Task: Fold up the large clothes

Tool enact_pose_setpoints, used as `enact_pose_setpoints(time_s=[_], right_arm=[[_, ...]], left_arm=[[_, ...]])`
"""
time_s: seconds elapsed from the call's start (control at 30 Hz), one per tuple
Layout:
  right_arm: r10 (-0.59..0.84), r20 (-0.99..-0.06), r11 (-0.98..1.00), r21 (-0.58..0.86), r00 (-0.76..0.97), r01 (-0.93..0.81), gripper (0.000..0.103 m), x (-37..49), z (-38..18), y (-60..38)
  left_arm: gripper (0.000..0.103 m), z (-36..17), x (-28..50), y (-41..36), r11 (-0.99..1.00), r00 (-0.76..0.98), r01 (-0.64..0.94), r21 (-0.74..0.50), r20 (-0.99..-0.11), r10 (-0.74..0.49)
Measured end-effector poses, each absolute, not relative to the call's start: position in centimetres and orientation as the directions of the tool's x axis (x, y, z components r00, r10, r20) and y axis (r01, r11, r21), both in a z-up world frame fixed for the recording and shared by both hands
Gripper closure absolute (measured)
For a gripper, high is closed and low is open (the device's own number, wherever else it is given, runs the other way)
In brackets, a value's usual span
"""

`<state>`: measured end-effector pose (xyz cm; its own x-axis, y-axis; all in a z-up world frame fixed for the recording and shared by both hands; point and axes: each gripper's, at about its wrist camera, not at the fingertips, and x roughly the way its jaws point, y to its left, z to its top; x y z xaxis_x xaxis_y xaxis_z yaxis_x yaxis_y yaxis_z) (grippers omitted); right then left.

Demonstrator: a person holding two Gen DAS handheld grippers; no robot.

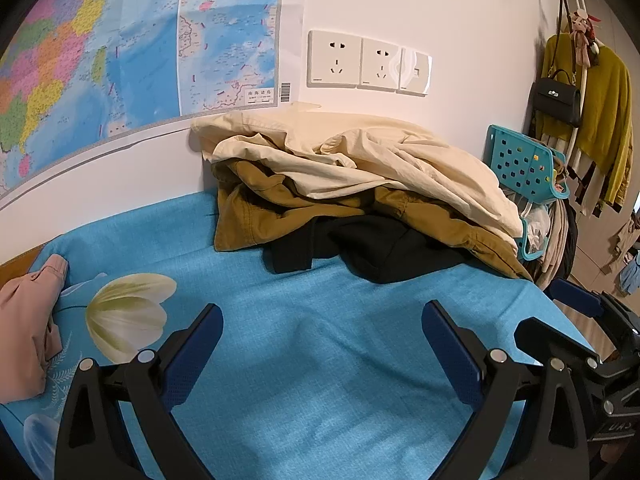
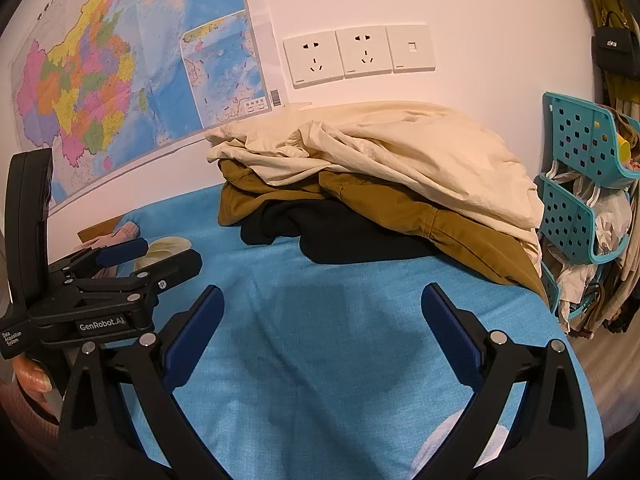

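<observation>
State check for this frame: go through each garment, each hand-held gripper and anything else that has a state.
Cream garment: crumpled, top of pile.
Mustard garment: unfolded, under the cream one.
Black garment: unfolded, bottom of pile.
Pink garment: bunched, apart from the pile.
Left hand-held gripper: open, empty.
Right hand-held gripper: open, empty.
Wall sockets: nothing plugged in.

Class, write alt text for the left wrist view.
Open left tongs hover over a blue floral bedsheet, facing a pile of cream, mustard and black clothes against a white wall with a map.

Wall map (image 1: pixel 120 40), 2 sockets (image 1: pixel 360 62), teal rack (image 2: pixel 580 184).
</observation>
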<state>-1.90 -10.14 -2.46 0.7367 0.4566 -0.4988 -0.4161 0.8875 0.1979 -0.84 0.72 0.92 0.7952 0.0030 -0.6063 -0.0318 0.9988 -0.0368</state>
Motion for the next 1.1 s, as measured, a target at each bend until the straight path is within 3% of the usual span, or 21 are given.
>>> enact_pose_setpoints(time_s=[1.1], right_arm=[[0.488, -0.476, 0.867, 0.168, 0.731, -0.47, 0.006, 0.4, -0.5, -10.6]], left_arm=[[0.007, 1.3, 0.7, 0.7, 0.997, 0.779, -0.016, -0.071, -0.627, -0.032]])
